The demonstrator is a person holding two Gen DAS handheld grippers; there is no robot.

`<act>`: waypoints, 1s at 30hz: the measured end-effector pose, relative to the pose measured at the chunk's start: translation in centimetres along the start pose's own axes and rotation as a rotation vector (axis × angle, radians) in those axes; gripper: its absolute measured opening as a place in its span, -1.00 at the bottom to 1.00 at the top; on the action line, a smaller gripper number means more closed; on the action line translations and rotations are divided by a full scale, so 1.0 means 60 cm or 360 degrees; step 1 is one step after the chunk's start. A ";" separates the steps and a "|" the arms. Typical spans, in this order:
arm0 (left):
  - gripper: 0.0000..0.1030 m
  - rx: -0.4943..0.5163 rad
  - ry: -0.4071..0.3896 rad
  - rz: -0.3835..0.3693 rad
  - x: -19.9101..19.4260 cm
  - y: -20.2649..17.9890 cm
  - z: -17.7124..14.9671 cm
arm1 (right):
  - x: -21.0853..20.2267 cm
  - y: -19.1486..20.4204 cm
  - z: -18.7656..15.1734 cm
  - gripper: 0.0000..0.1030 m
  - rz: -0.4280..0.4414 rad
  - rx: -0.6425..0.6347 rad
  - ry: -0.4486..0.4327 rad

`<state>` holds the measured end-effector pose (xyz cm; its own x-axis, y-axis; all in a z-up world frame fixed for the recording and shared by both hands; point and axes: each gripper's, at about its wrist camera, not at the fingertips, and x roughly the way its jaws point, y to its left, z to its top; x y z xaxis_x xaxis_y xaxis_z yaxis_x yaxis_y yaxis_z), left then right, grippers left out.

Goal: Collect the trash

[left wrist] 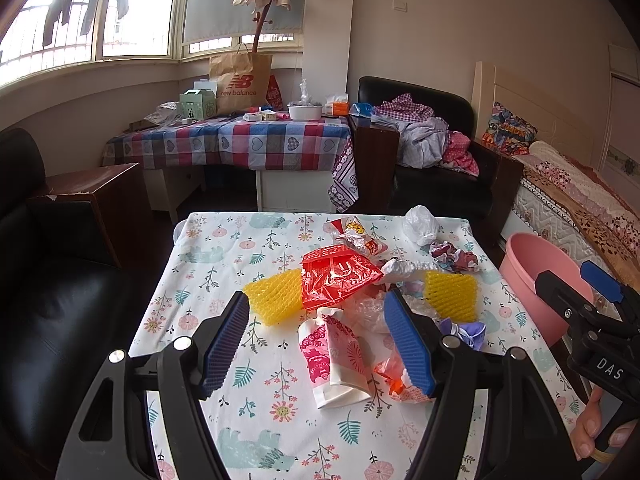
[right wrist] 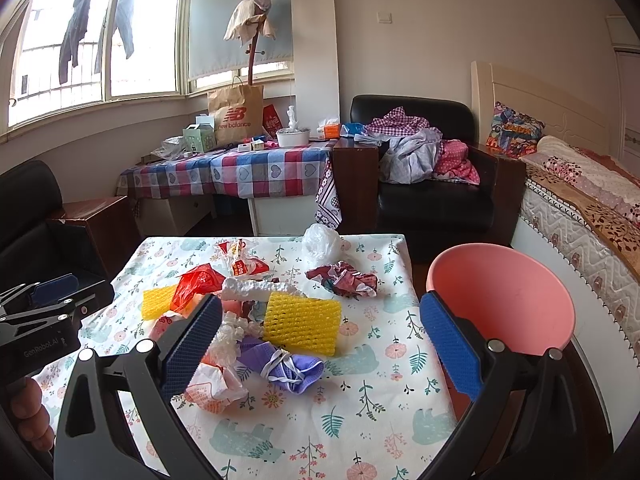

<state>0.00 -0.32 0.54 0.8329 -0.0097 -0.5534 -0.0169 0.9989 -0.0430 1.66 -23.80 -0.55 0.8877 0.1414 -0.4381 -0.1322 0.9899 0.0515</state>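
Observation:
Trash lies in a heap on the floral tablecloth (left wrist: 224, 264): a red plastic bag (left wrist: 336, 276), two yellow foam nets (left wrist: 276, 296) (right wrist: 302, 322), a pink-and-white paper sleeve (left wrist: 336, 360), a purple face mask (right wrist: 280, 364), a white foam strip (right wrist: 256, 290), a crumpled dark red wrapper (right wrist: 344, 278) and a white plastic bag (right wrist: 320, 242). My left gripper (left wrist: 320, 344) is open and empty above the near side of the heap. My right gripper (right wrist: 320, 348) is open and empty above the mask. A pink plastic basin (right wrist: 500, 300) stands off the table's right edge.
A black armchair (left wrist: 60, 280) stands left of the table and another with clothes (right wrist: 432, 184) behind it. A bed (right wrist: 580, 208) runs along the right. A checked table (left wrist: 240, 144) with a paper bag stands under the window.

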 end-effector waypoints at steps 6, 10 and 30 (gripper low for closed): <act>0.35 -0.0001 -0.0001 -0.0002 0.000 0.001 -0.001 | -0.001 -0.001 -0.001 0.93 -0.0004 0.0003 0.0000; 0.35 -0.0002 0.0000 -0.0003 0.000 0.001 0.000 | -0.001 -0.001 0.000 0.93 -0.0004 0.0001 -0.0002; 0.35 -0.0004 0.0001 -0.0005 0.001 0.002 -0.001 | -0.003 -0.006 -0.001 0.93 -0.0011 0.0018 0.0006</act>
<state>0.01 -0.23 0.46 0.8326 -0.0129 -0.5537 -0.0158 0.9988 -0.0471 1.55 -24.21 -0.55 0.8868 0.1346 -0.4420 -0.1212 0.9909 0.0587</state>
